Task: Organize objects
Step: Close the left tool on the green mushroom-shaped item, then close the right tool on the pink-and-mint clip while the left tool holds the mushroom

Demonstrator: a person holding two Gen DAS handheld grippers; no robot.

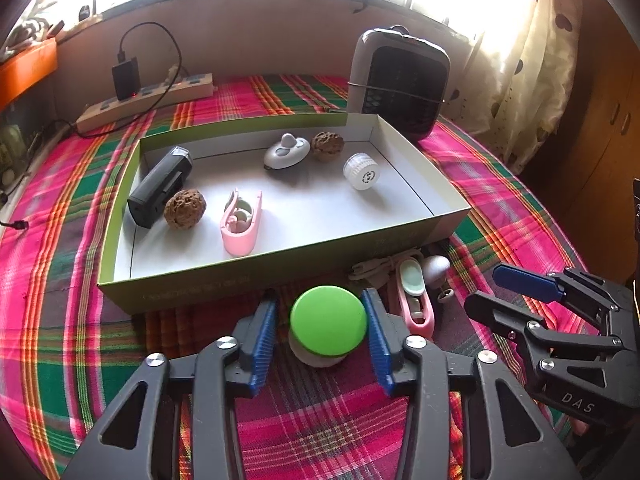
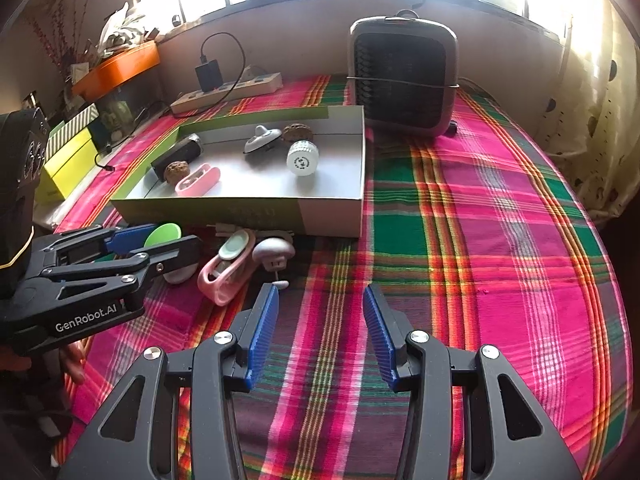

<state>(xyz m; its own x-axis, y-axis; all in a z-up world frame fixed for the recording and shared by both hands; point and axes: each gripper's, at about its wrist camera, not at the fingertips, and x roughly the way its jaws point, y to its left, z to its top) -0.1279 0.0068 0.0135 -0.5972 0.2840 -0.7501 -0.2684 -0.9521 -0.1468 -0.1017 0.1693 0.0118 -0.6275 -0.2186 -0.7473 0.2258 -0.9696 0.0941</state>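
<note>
the round green-lidded white container [image 1: 327, 326] stands on the pink, green and orange plaid cloth [image 1: 320, 432], just in front of the near wall of the shallow green cardboard box with white interior [image 1: 280, 268]; the left gripper [image 1: 323, 334] straddles it, one blue ribbed pad on each side; the right-hand pad appears to touch the lid edge, a narrow gap shows at the left-hand pad; the jaws are not clenched on it, no firm grasp is visible; just to the right of the container lie a pink clip-shaped case with a pale green oval insert [image 1: 414, 300], a small grey-white rounded item [image 1: 437, 266] and a beige cord [image 1: 376, 270], all close against the box front.

inside the box: a black oblong device [image 1: 160, 186] along the left wall; a brown wrinkled walnut-like ball [image 1: 185, 208] touching it; a second pink clip-shaped case [image 1: 241, 222] beside that; a grey-white oval gadget [image 1: 286, 152] near the back; a second brown ball [image 1: 327, 146] just beside it; a white ribbed cylinder [image 1: 361, 171] on its side toward the right.

the right gripper [image 2: 320, 334] hangs over bare cloth, well apart from the container; its jaws stand released, nothing between them.

behind the box stands a grey heater with dark grille [image 1: 400, 84]; to the left a beige power strip [image 1: 148, 102] carries a black adapter [image 1: 126, 78].
</note>
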